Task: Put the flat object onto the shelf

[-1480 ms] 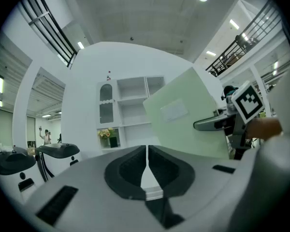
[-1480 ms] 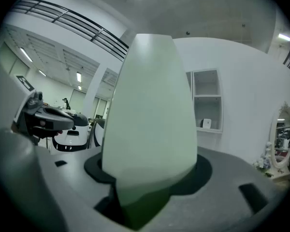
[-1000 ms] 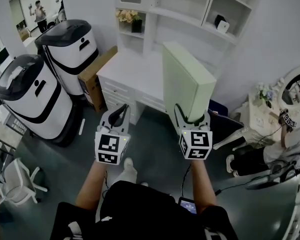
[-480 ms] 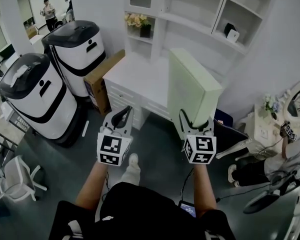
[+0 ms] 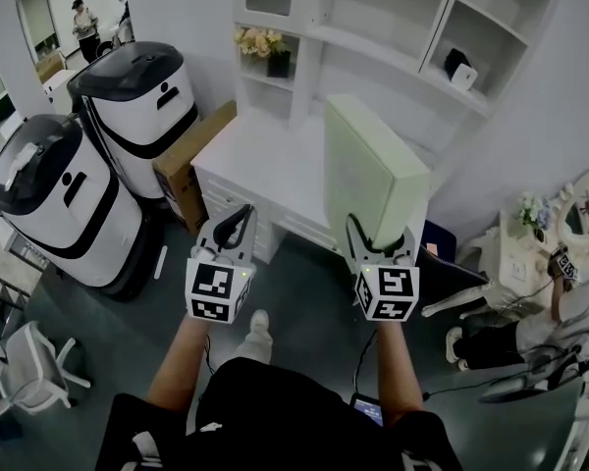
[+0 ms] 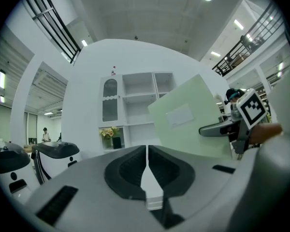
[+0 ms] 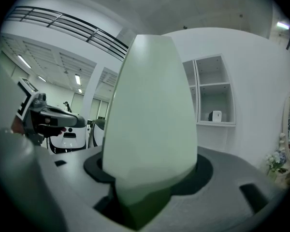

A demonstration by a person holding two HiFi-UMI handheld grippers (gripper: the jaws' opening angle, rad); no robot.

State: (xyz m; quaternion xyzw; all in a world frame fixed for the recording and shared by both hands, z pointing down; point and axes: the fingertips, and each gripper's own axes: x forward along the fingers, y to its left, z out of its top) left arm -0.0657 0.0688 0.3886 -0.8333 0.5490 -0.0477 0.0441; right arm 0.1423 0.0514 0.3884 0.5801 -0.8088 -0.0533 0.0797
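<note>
right gripper (image 5: 381, 239) pinching flat green panel (image 5: 366, 170) upright; left gripper (image 5: 238, 226) jaws pressed together, empty

Near machine (image 5: 54, 199): white body, black top, on my left.
Far machine (image 5: 137, 96): the same kind, just behind the first.
Cardboard box (image 5: 182, 160): brown, between the far machine and the desk.
Desk (image 5: 245, 155): white, its drawers facing me.
Flowers (image 5: 258, 39): a pale bunch in a dark pot, above the desk.
Small device (image 5: 459, 70): black and white, high on my right.
Person (image 5: 83, 26): standing far off, upper left.
Chair (image 5: 29, 371): white, low on my left.
</note>
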